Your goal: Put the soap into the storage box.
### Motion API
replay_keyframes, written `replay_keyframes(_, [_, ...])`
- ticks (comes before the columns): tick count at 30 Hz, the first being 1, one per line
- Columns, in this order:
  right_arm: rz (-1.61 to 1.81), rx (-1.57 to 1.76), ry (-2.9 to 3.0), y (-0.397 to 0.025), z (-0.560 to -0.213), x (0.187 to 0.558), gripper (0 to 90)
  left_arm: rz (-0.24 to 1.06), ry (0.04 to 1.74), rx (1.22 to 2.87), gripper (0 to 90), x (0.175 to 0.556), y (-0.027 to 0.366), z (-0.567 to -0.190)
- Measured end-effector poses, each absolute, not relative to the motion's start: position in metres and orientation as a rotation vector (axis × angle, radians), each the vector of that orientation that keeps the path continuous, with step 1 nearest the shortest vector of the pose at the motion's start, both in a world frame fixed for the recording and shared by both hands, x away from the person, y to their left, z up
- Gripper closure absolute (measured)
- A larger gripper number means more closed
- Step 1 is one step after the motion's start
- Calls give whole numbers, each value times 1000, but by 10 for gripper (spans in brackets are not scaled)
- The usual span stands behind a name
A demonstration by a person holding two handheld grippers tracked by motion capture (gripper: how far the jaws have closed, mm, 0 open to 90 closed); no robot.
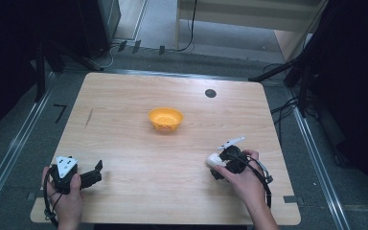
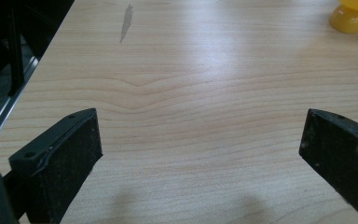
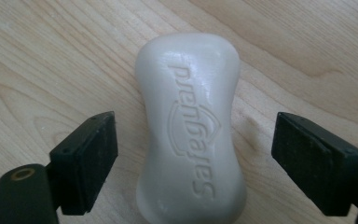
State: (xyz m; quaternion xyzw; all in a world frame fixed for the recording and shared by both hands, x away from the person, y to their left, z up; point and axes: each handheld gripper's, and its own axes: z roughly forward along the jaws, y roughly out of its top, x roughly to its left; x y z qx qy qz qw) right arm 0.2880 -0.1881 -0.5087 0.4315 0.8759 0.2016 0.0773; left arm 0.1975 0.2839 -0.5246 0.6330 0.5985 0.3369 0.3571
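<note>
One white soap bar (image 3: 189, 135) and one orange bowl (image 1: 165, 118) lie on the table (image 1: 124, 143). The bar is waisted, with embossed lettering on top. The right gripper (image 3: 193, 154) is spread around it without contact; the left gripper (image 2: 200, 154) is spread over bare wood.

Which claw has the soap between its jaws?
The right gripper: the white soap lies on the table between its open jaws, untouched. The left gripper has just bare wood between its jaws.

One white soap bar (image 3: 191, 130) lies near the table's (image 1: 124, 96) right front edge. One orange perforated bowl (image 1: 165, 118) sits toward the back middle. One black round mark (image 1: 210, 93) lies near the back edge.
</note>
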Motion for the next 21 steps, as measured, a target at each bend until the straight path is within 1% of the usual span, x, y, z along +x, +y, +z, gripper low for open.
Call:
replay_keyframes(3, [600,1282,2626,-186,-509,289,243,869,1546,1635,0,198,284,-525])
replay_keyframes(6, [598,1286,2631,-186,-509,290,357,866,1547,1636,0,198,284,-524])
replay_keyframes(9, [589,1288,2642,-184,-510,291,411,863,1549,1632,0,198,284,-524])
replay_keyframes(16, [554,1281,2657,-181,-512,292,456,859,1551,1632,0,198,284,-524])
replay_keyframes(18, [561,1270,2658,-180,-512,292,491,860,1553,1630,0,198,284,-525])
replay_keyframes(21, [550,1259,2673,-180,-511,292,501,860,1551,1631,0,198,284,-525])
